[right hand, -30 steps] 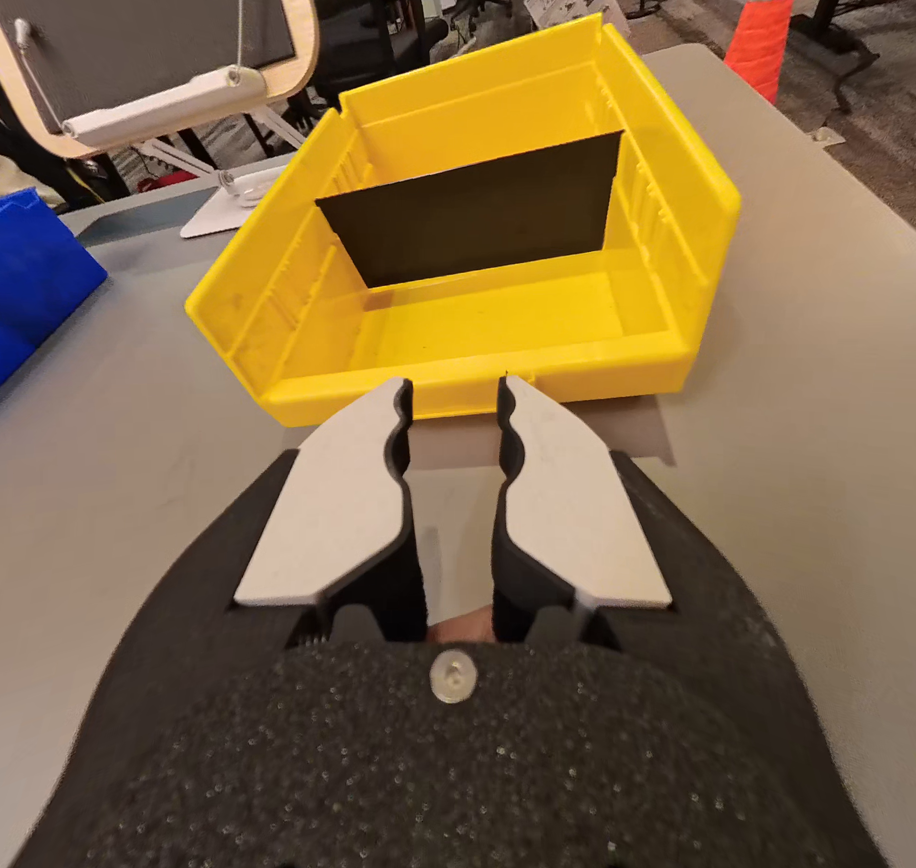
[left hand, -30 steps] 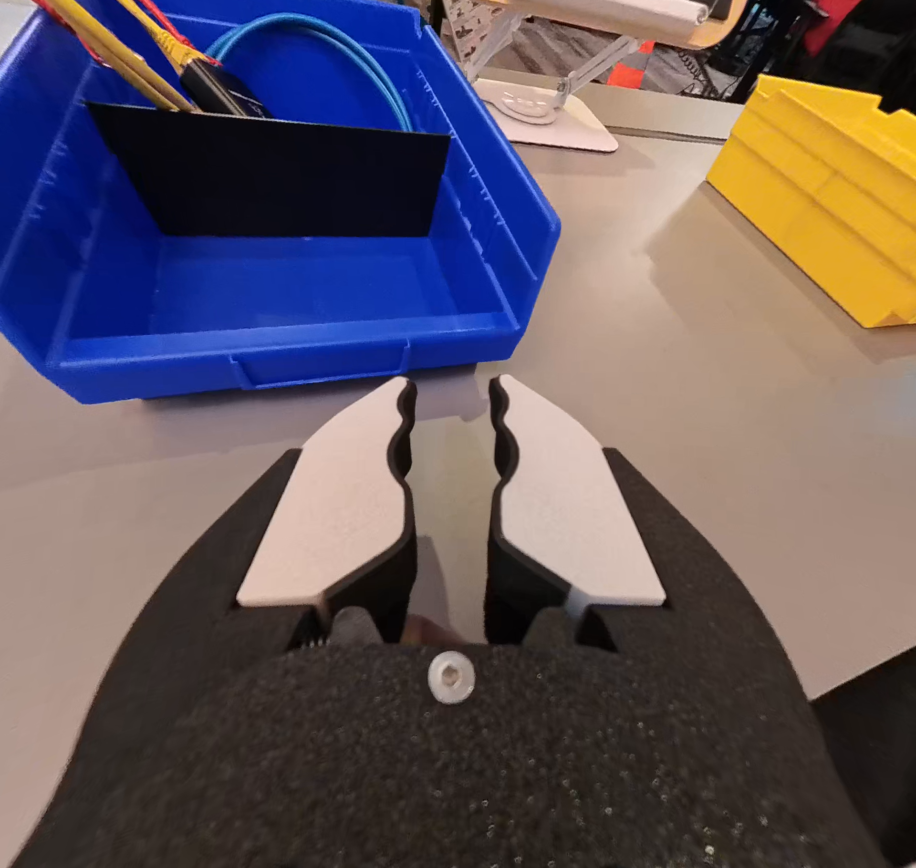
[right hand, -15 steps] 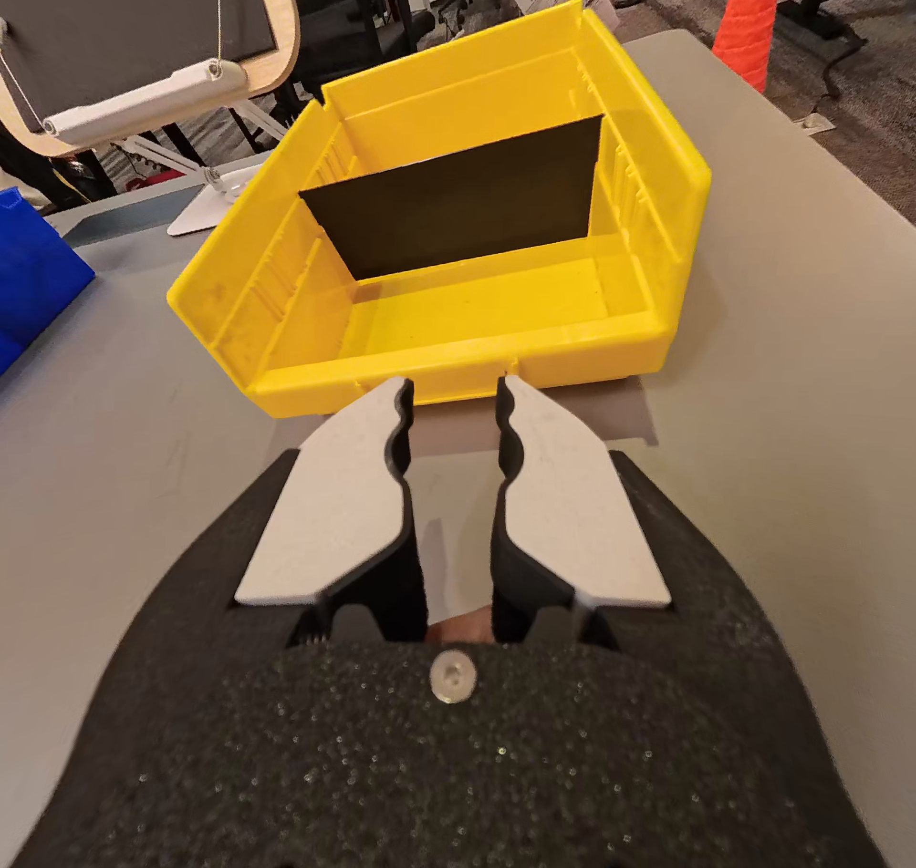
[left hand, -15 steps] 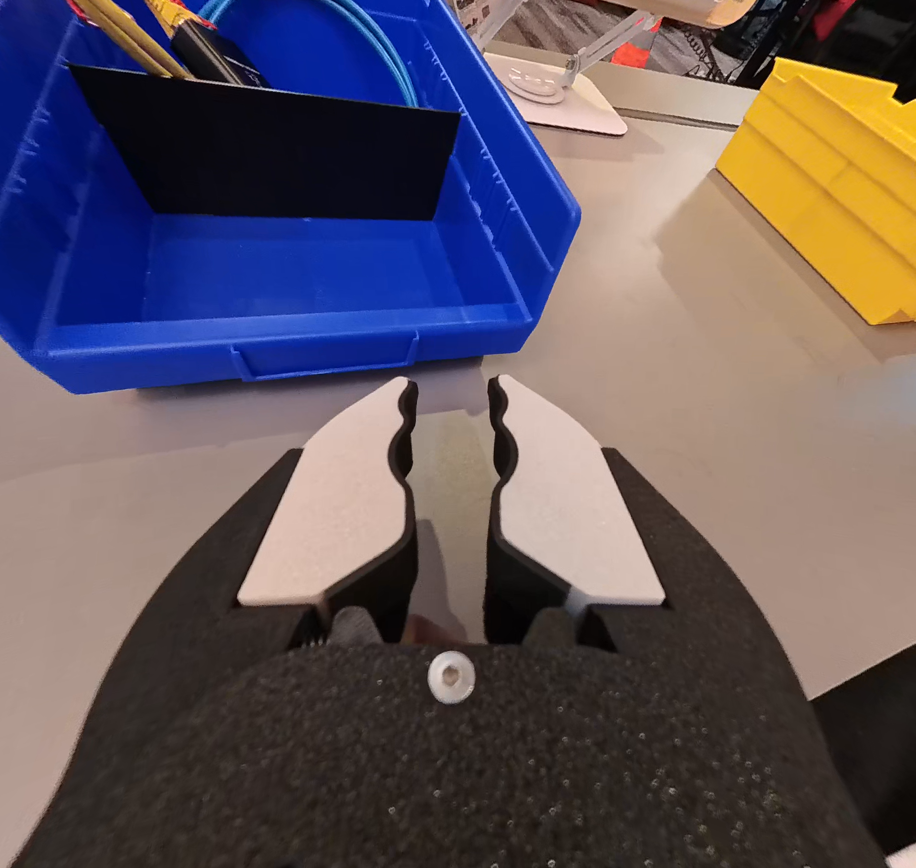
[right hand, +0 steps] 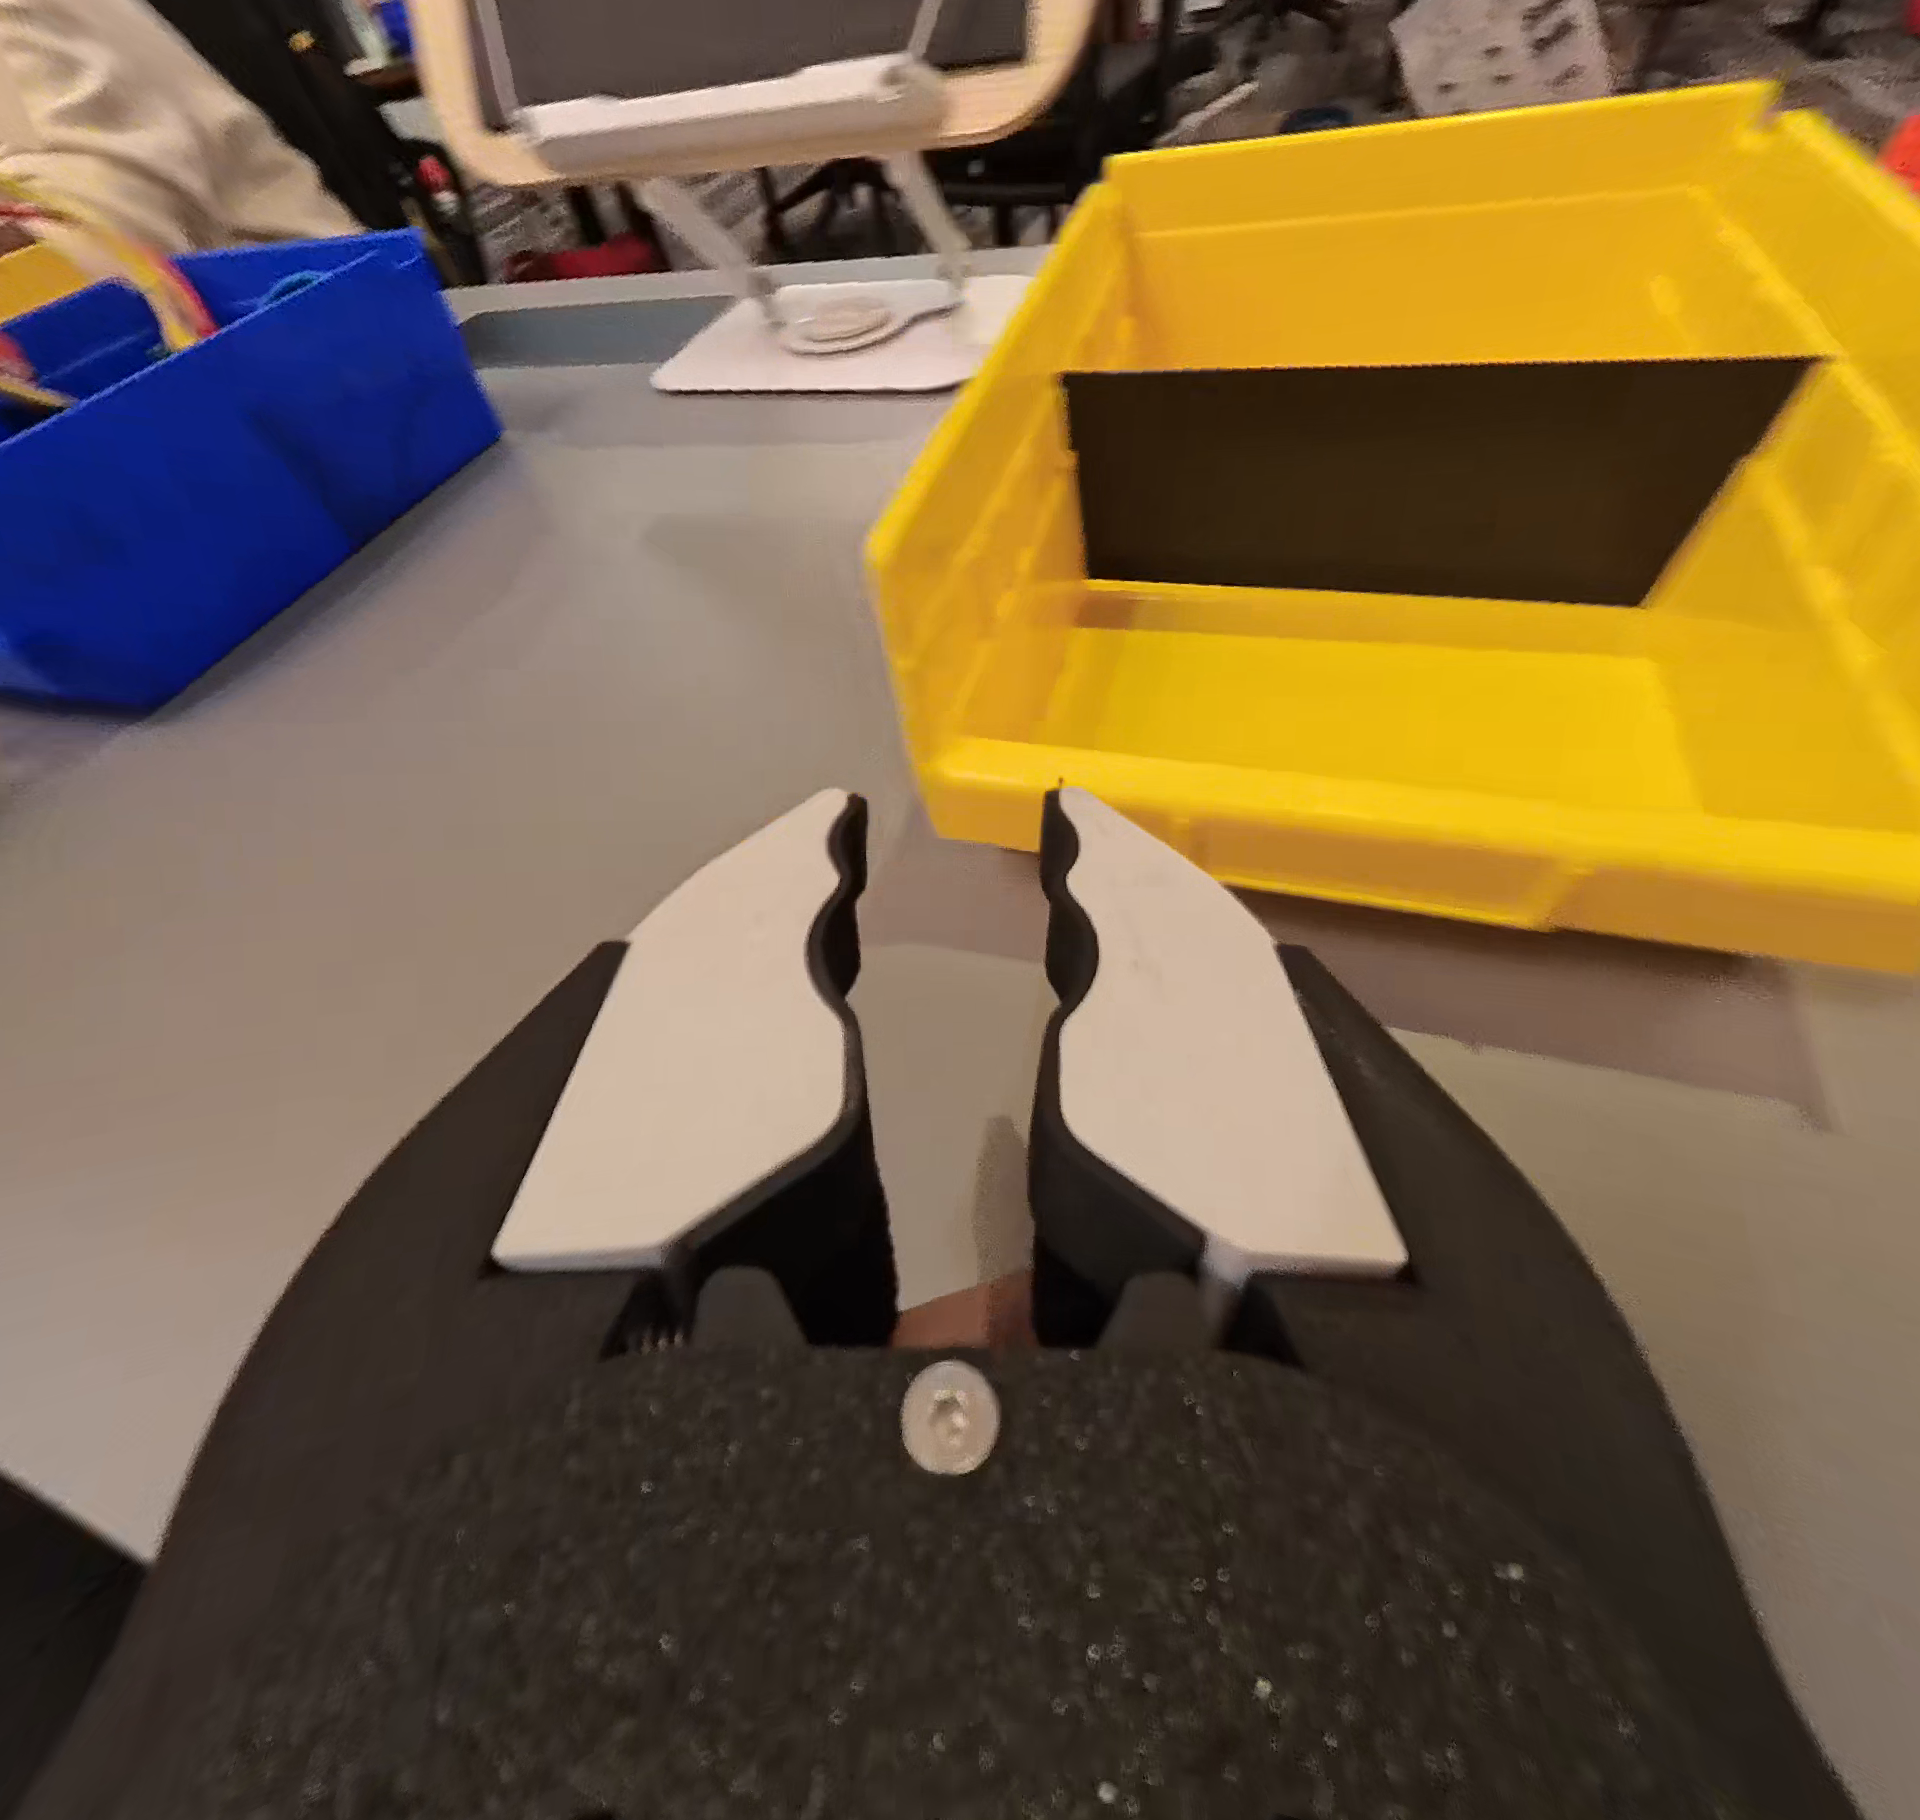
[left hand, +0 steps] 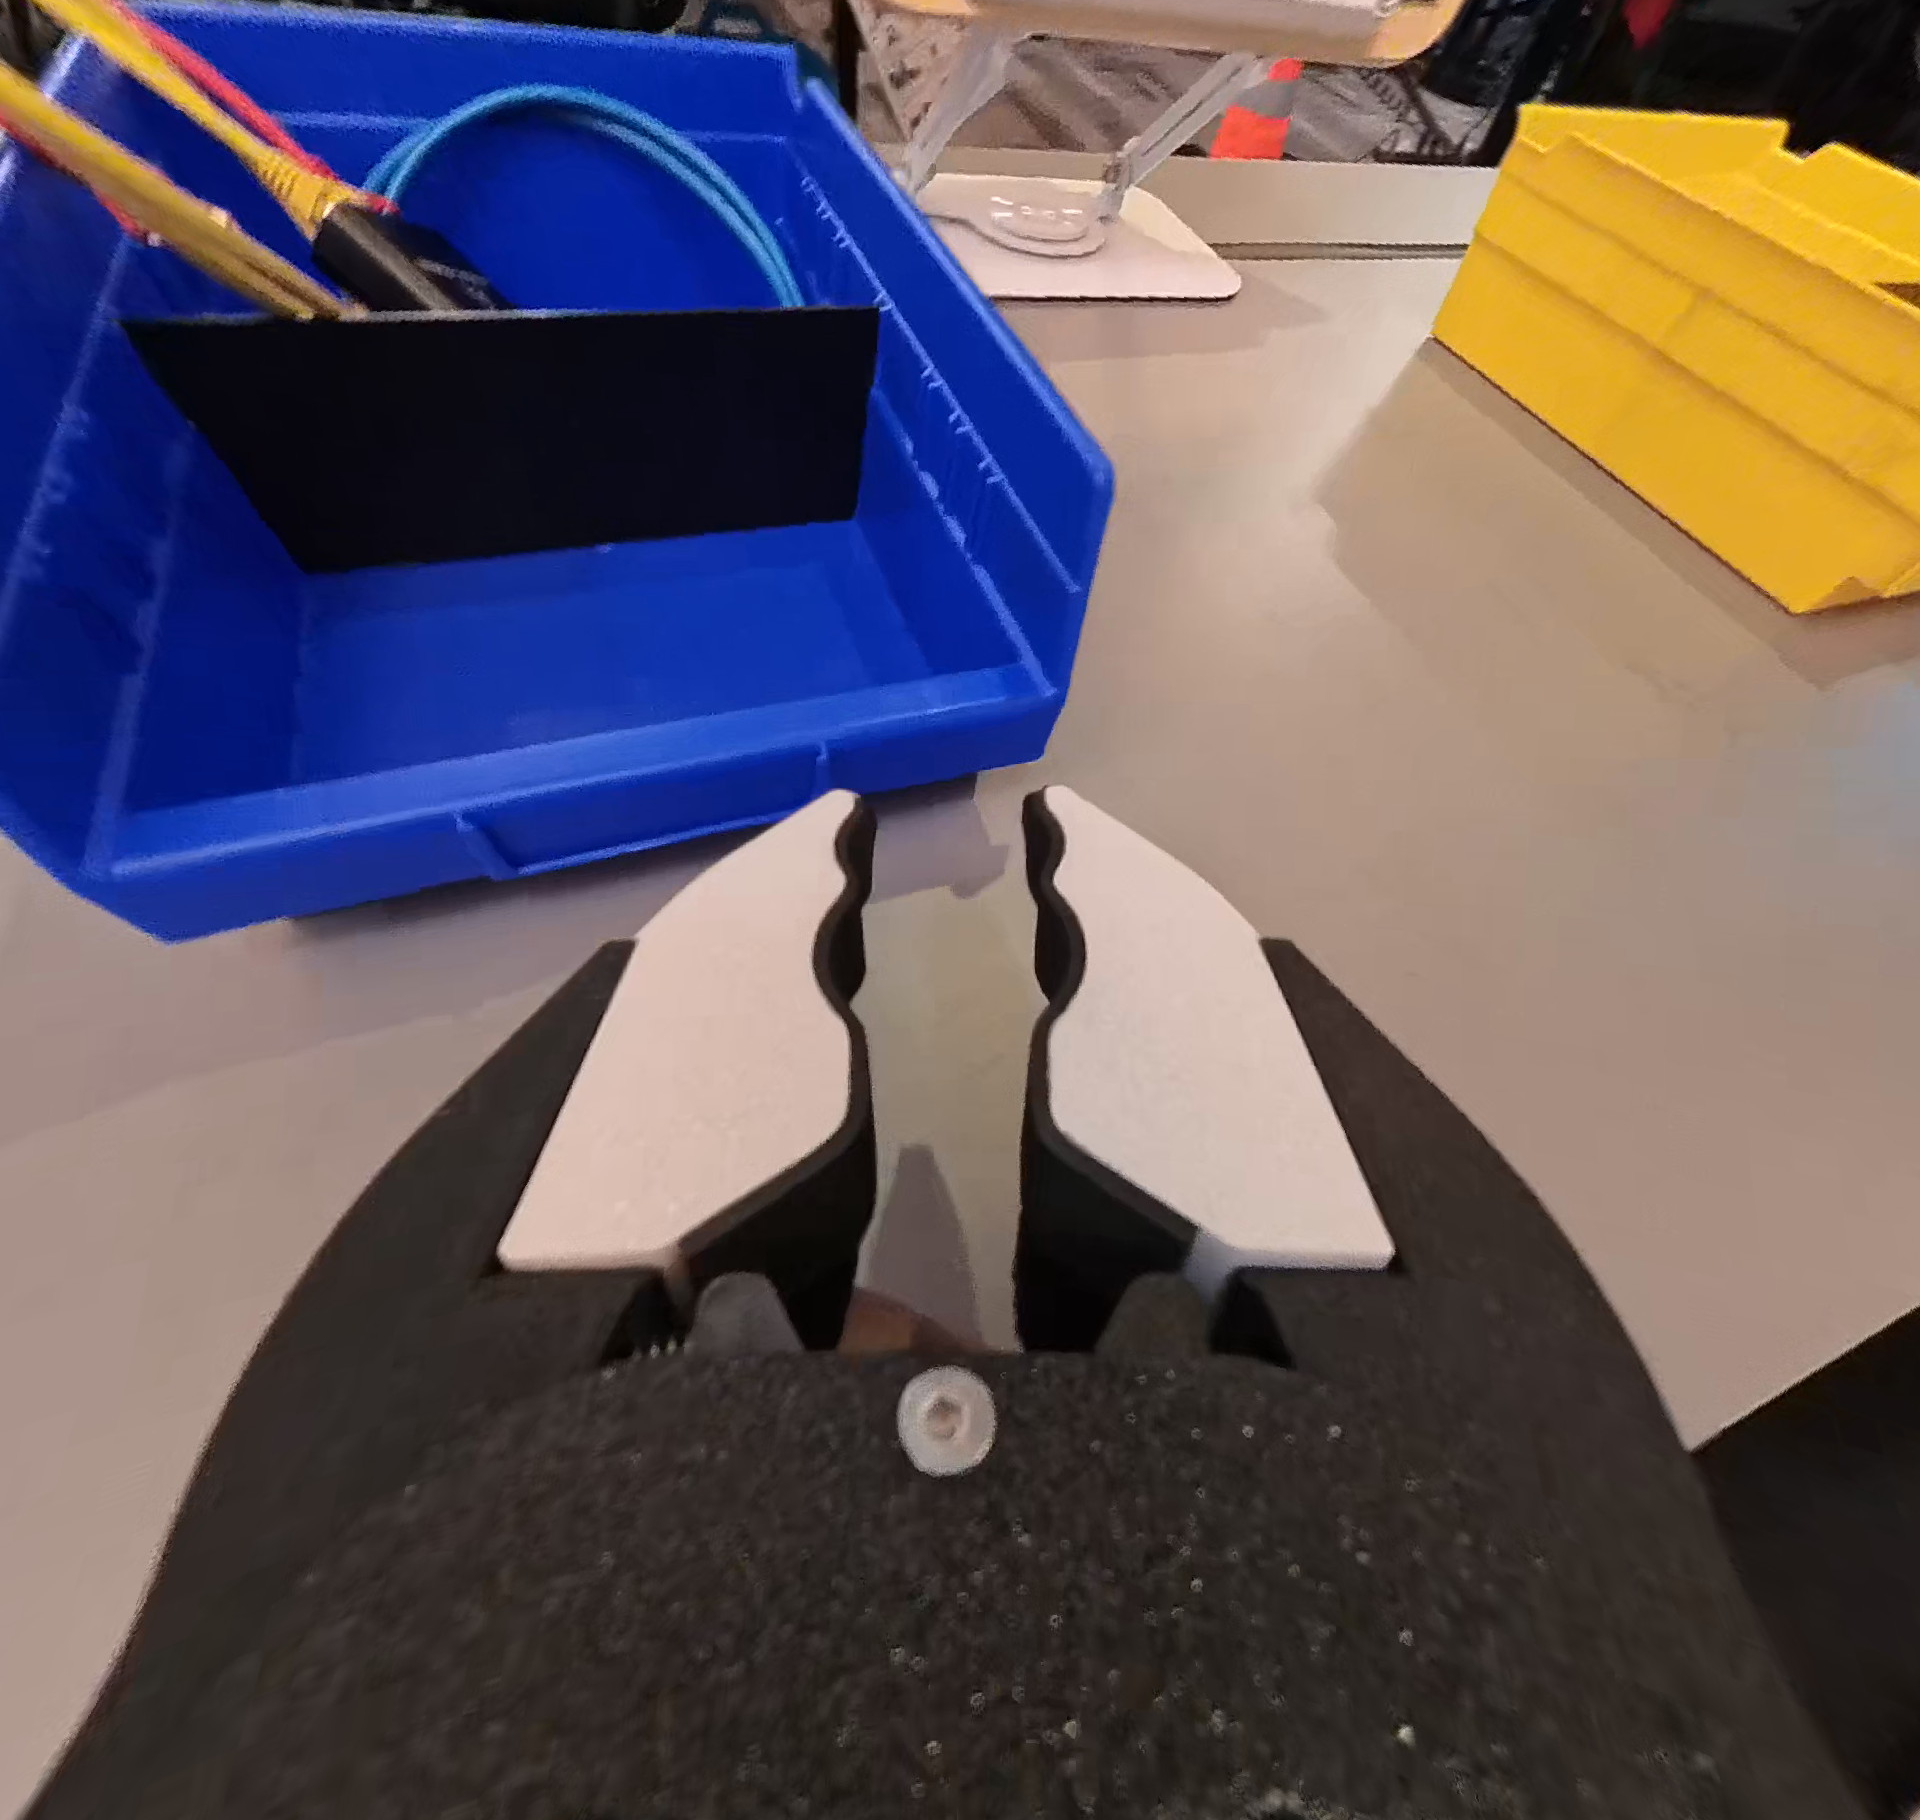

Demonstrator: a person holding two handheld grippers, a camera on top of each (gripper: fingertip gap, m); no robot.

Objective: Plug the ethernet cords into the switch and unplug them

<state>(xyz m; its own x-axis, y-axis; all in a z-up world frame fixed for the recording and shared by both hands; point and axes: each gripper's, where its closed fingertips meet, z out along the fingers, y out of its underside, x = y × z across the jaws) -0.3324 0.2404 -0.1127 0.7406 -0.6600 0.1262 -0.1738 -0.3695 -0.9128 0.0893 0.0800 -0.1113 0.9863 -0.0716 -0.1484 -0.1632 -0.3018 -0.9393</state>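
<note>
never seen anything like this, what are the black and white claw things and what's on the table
Each claw is a hand-held two-finger gripper with a camera on it looking forward along its fingers. One picture is from the left gripper, the other from the right gripper. Both are open and hold nothing.

They hover over a grey table. The left one faces a blue bin split by a black divider; behind the divider lie a blue cable, yellow cables and a black device. The right one faces a yellow bin with its own divider; its front part is empty. A white stand sits at the back.
</note>
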